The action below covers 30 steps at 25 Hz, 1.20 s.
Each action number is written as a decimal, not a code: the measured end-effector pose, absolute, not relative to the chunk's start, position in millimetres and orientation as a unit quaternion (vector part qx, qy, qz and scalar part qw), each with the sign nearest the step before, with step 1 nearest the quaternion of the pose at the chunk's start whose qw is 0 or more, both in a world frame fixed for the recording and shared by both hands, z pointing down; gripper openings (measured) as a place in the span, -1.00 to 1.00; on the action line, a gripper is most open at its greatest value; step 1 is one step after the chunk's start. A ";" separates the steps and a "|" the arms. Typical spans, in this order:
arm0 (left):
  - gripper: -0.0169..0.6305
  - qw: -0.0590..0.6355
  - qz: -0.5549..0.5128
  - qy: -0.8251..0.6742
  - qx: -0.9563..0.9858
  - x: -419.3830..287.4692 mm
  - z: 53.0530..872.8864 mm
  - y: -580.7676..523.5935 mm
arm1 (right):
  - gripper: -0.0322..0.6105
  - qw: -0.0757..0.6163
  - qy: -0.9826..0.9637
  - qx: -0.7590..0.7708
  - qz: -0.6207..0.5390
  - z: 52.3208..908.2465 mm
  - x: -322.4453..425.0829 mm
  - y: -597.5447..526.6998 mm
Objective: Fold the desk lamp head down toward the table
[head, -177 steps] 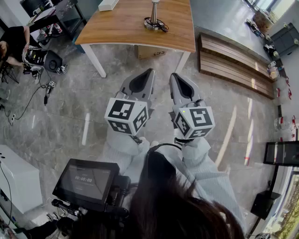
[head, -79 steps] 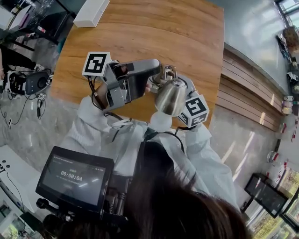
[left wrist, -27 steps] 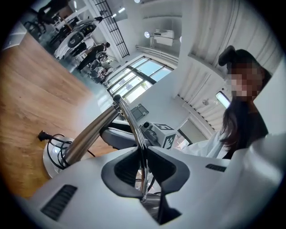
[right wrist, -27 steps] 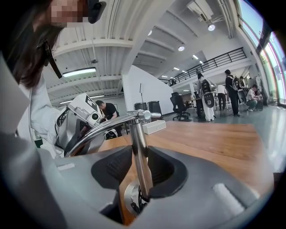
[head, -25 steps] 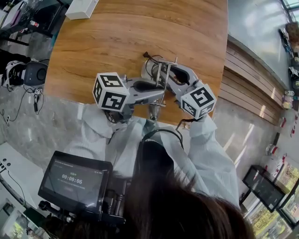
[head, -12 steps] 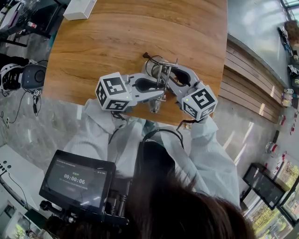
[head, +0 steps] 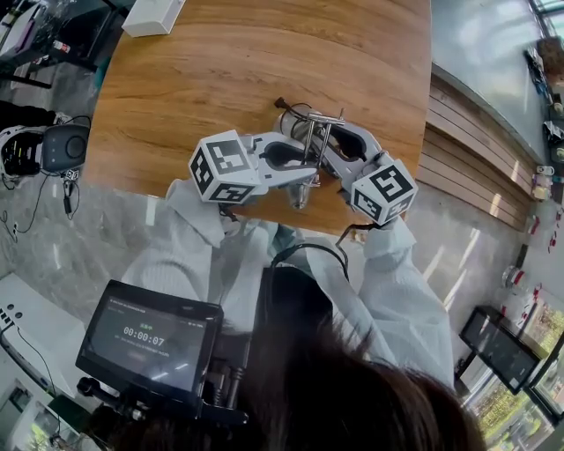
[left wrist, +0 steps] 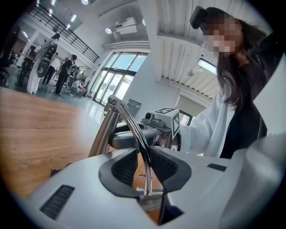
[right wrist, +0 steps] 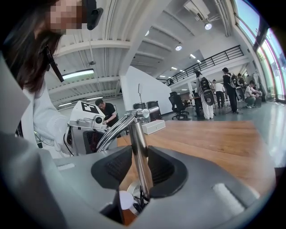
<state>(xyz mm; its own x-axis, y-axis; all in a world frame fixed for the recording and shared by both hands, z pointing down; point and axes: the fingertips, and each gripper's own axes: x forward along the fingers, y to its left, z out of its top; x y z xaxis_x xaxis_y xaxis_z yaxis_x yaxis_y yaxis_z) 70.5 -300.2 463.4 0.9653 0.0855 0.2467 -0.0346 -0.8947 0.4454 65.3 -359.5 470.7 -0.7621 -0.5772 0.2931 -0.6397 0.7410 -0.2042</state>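
The desk lamp stands on the wooden table (head: 176,97), its round base and black cord (head: 286,119) near the front edge. My right gripper (head: 324,141) (right wrist: 139,167) is shut on the lamp's upright metal post (right wrist: 136,143). The thin arm rods (left wrist: 129,125) run from the top joint (head: 324,116) down between the jaws of my left gripper (head: 310,167) (left wrist: 143,156). Those jaws are opening, and a gap shows beside the rods. The metal lamp head (head: 301,195) hangs low at the table's front edge.
A white box (head: 154,13) lies at the table's far left corner. Wooden steps (head: 458,158) run along the floor to the right. Black gear and cables (head: 53,145) sit on the floor at left. A monitor (head: 150,339) hangs in front of the person.
The left gripper has rolled, so its marker cube has turned and shifted slightly right. The lamp head, held high about three seconds ago, stays low by the front edge. The right gripper has kept still.
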 end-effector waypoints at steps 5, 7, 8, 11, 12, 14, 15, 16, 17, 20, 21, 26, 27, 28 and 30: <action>-0.70 0.270 0.135 -0.028 0.953 58.1 471.7 -295.6 | -0.55 0.103 -0.910 0.366 0.166 476.6 72.9 -357.6; -0.70 0.293 0.128 -0.056 0.946 41.4 475.3 -290.4 | -0.65 0.092 -0.881 0.422 0.192 480.4 97.3 -351.9; -0.70 0.304 0.111 -0.078 0.943 32.8 471.2 -289.5 | -0.69 0.078 -0.864 0.451 0.208 478.0 113.4 -345.6; -0.70 0.285 0.050 -0.170 0.942 16.4 433.5 -294.3 | -0.81 0.043 -0.829 0.508 0.229 451.0 147.2 -322.4; -0.70 0.255 0.038 -0.200 0.945 15.8 416.4 -296.9 | -0.85 0.043 -0.822 0.520 0.227 440.0 151.2 -317.7; -0.70 0.193 0.023 -0.254 0.947 20.5 384.0 -301.5 | -0.89 0.051 -0.813 0.539 0.212 417.6 151.4 -311.7; -0.72 0.171 0.018 -0.277 0.945 23.3 369.8 -303.7 | -0.89 0.053 -0.812 0.546 0.201 406.0 148.4 -309.8; -0.80 0.155 0.014 -0.298 0.942 25.4 357.3 -306.2 | -0.89 0.051 -0.812 0.550 0.188 394.4 143.8 -308.8; -0.94 0.142 0.011 -0.315 0.938 26.8 346.5 -309.0 | -0.89 0.048 -0.814 0.552 0.175 383.1 138.1 -308.5; -0.94 0.122 0.010 -0.347 0.930 31.1 325.8 -316.4 | -0.89 0.047 -0.822 0.552 0.132 355.0 118.2 -309.5; -0.94 0.116 0.013 -0.356 0.927 32.1 322.0 -318.6 | -0.89 0.050 -0.825 0.551 0.117 347.8 112.2 -310.0; -0.94 0.098 0.017 -0.377 0.921 35.2 313.7 -322.9 | -0.90 0.046 -0.834 0.544 0.081 329.5 92.5 -309.0; -0.94 0.099 0.016 -0.375 0.921 35.6 313.3 -322.5 | -0.90 0.045 -0.836 0.542 0.078 327.7 90.1 -308.2; -0.94 0.100 0.016 -0.375 0.922 35.5 313.3 -322.0 | -0.90 0.043 -0.838 0.539 0.076 326.0 87.8 -307.3; -0.94 0.099 0.017 -0.376 0.921 33.8 313.8 -320.9 | -0.90 0.042 -0.840 0.536 0.072 322.8 84.2 -305.8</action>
<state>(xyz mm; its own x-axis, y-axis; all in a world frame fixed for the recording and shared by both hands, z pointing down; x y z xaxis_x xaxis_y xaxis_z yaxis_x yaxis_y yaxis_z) 33.8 -320.9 313.8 0.7172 -0.6887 0.1064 -0.6956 -0.6981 0.1698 84.2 -305.8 322.8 -0.4211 -0.8950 0.1468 -0.9070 0.4144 -0.0754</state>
